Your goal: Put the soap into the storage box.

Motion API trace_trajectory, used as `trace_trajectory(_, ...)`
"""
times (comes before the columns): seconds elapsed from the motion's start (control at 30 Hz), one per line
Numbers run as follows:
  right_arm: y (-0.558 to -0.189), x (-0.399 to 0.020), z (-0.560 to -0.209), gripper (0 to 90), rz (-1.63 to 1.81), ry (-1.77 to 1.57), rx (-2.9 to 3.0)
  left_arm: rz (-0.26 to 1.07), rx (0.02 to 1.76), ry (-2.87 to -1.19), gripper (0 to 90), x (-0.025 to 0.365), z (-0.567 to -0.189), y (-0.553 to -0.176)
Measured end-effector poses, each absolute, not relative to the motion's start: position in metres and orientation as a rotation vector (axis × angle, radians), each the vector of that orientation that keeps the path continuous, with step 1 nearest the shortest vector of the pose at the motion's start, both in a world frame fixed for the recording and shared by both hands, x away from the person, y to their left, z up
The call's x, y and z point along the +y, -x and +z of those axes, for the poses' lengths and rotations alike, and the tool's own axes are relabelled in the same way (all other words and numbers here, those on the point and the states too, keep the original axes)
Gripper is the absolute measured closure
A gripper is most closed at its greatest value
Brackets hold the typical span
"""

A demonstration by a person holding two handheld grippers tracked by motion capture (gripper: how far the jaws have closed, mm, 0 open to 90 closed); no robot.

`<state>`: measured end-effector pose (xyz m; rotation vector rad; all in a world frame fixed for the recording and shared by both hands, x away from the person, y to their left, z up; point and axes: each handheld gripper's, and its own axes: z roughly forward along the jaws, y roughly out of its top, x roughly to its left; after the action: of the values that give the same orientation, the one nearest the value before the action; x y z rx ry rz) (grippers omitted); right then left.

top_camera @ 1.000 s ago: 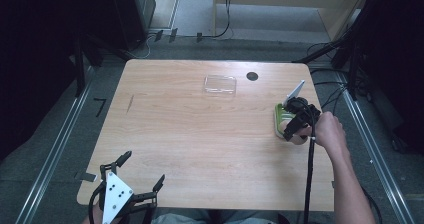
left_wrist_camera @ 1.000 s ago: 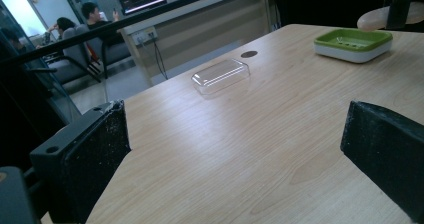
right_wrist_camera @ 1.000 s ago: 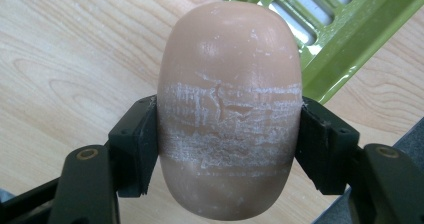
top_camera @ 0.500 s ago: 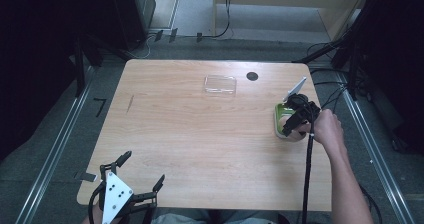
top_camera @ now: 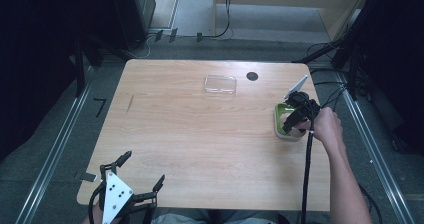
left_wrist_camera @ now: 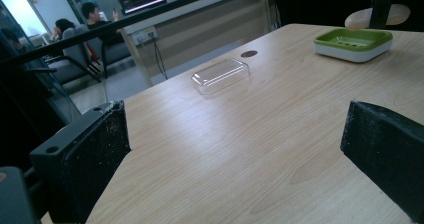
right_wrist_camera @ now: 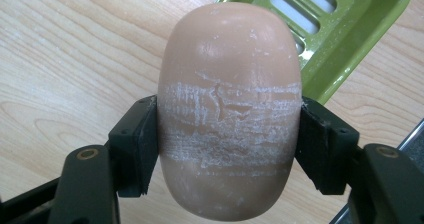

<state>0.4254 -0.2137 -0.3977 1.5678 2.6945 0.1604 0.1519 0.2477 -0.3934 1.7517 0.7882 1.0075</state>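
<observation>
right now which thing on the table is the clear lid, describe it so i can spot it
Start at the wooden table and look to its far edge, beside the small dark round hole. The clear lid lies flat there, a see-through rounded rectangle. Unlike the green soap dish at the table's right side, it has no colour, and no gripper is near it.

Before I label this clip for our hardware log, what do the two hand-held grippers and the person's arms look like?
Both are black two-jaw tools. The left gripper carries a grey three-cornered plate with dark dots on top; its jaws are thick black blocks. The right gripper has a light flat plate angled off its top and a black cable trailing back along the bare, sleeveless-looking forearm. Its jaws are black and bolted.
</observation>
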Motion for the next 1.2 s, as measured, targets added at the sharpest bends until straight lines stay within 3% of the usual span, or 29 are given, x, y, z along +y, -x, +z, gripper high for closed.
trace_trajectory(1.2,-0.445,-0.220,-0.413,33.5,0.242,-1.644,2.596,1.008,0.790,-1.754,0.0,0.248,-0.393,-0.152)
